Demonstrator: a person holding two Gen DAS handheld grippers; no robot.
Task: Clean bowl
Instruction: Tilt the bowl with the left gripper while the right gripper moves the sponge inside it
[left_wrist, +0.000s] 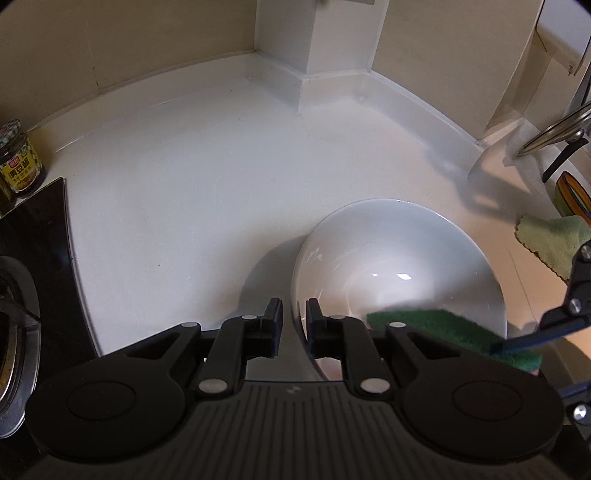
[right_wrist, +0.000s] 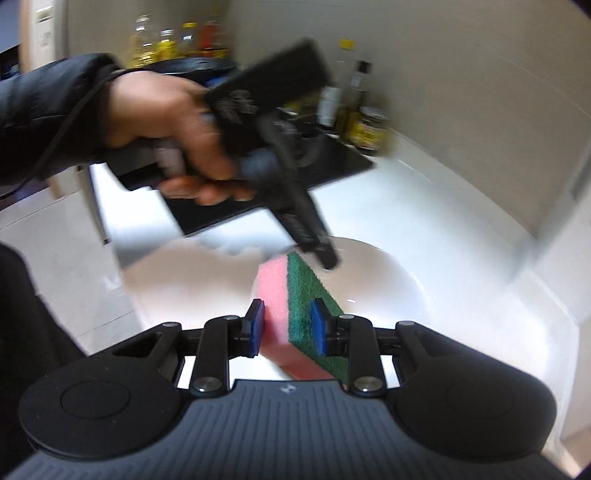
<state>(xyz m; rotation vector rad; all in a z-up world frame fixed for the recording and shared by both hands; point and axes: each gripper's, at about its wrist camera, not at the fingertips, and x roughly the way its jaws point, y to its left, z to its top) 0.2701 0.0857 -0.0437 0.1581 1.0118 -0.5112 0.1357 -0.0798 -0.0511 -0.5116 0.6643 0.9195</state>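
A white bowl (left_wrist: 399, 258) rests on the white counter, tilted up on its near side. My left gripper (left_wrist: 294, 314) is shut on the bowl's near rim, one finger outside and one inside. My right gripper (right_wrist: 288, 328) is shut on a sponge (right_wrist: 295, 314) with a pink side and a green scouring side. The sponge sits over the bowl (right_wrist: 369, 280), and its green face shows in the left wrist view (left_wrist: 443, 328) at the bowl's near right rim. The right wrist view is blurred by motion; it shows the left gripper (right_wrist: 325, 258) and the hand holding it above the bowl.
A black stove top (left_wrist: 37, 266) lies at the left with a sauce jar (left_wrist: 20, 162) behind it. A green cloth (left_wrist: 550, 243) and a pot lid (left_wrist: 554, 133) are at the right. Bottles (right_wrist: 354, 107) stand by the wall behind the stove.
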